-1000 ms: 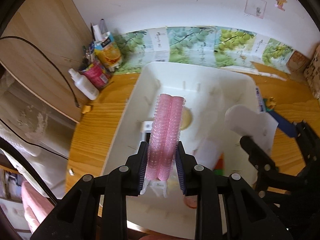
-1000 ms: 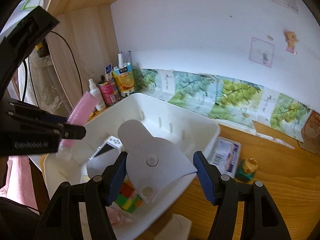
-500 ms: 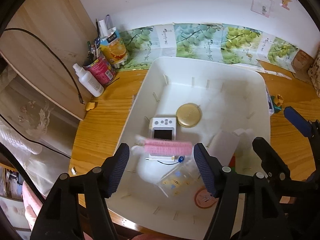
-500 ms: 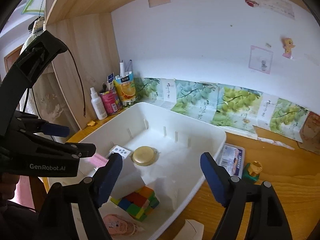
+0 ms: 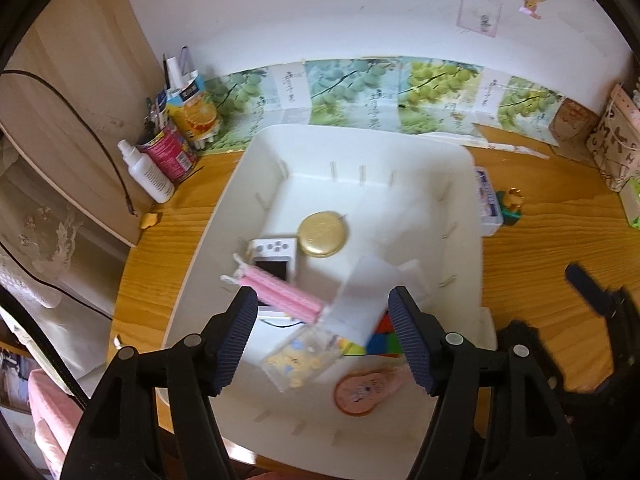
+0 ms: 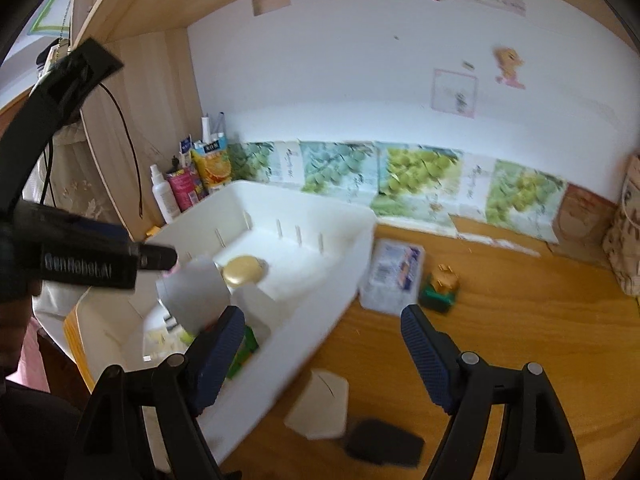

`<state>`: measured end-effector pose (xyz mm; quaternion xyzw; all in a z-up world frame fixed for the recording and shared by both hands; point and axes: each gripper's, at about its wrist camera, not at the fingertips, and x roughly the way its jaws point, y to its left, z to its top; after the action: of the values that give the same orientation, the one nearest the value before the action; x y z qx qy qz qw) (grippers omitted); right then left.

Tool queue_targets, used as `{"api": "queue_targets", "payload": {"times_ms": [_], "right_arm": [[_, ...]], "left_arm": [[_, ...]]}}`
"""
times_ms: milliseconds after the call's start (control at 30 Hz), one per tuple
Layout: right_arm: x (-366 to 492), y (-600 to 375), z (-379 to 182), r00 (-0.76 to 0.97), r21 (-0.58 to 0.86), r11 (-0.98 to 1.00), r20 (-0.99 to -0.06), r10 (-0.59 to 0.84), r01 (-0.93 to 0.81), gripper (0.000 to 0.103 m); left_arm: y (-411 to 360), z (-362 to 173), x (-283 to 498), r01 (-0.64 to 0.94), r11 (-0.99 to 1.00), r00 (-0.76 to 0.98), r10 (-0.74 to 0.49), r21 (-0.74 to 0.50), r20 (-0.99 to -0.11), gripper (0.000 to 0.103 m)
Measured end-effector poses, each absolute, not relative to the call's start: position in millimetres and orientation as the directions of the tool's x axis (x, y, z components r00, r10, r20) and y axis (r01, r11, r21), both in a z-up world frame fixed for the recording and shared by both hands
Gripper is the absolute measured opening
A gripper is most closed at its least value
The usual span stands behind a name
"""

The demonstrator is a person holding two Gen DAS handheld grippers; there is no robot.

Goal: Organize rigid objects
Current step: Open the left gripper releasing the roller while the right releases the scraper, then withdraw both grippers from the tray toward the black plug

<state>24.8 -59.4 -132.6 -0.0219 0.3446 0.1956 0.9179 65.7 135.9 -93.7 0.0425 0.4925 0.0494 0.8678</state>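
- White plastic bin [image 5: 460,184], rectangular with ribbed inner walls, sits on the wooden desk [image 5: 540,264] and holds nearly everything I am sorting.
- My left gripper [image 5: 324,336] hangs over the bin's near half, jaws spread wide with nothing pinched between them.
- Just below those fingers lies the pink ribbed hair roller [image 5: 280,298] with its white clip end — slanted, resting partly across the small white camera [image 5: 274,258].
- Beside the camera sits a round gold compact [image 5: 323,234], flat on the bin floor.
- A white plastic sheet [image 5: 360,300] is blurred in the left view, tilted over a multicoloured puzzle cube [image 5: 384,340] and a clear packet of small yellow shapes [image 5: 298,356].
- A peach oval patch with a cartoon face [image 5: 362,394] lies near the bin's front wall.
- My right gripper [image 6: 322,350] is off to the bin's right side, over its rim and bare desk, jaws parted and holding nothing.
- On the desk outside the bin are a clear flat case with a blue label [image 6: 394,272], a green-and-gold trinket [image 6: 440,286], a white card [image 6: 318,406] and a black blurred object [image 6: 382,444].
- Both pairs of jaws have just been opening — no object sits between either pair.
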Motion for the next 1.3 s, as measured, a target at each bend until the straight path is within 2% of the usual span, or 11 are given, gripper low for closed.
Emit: {"api": "queue_targets", "payload": {"times_ms": [367,600,1100,1167,1300], "right_arm": [[4,-83,-167,0.612,0.034,0.885,-0.71,0.349,-0.465,0.081],[6,-91,-188,0.543,-0.01,0.82,-0.754,0.37,-0.572,0.081],[24,-109,-218,0.358,0.015,0.601,-0.79,0.497,-0.799,0.08],[28,-111,-221,0.333,0.03,0.578,-0.792,0.512,-0.816,0.072],[36,-113,-226,0.271,0.076,0.529,-0.792,0.547,-0.845,0.067]], "left_arm": [[92,-98,61,-0.017,0.996,0.502,0.085,0.089,-0.86,0.072],[69,-104,59,-0.038,0.999,0.453,0.038,0.023,-0.891,0.071],[40,-126,54,-0.314,0.941,0.292,-0.034,-0.129,-0.956,0.071],[36,-130,53,-0.352,0.924,0.274,-0.049,-0.147,-0.96,0.071],[31,-137,53,-0.416,0.891,0.247,-0.079,-0.18,-0.966,0.072]]}}
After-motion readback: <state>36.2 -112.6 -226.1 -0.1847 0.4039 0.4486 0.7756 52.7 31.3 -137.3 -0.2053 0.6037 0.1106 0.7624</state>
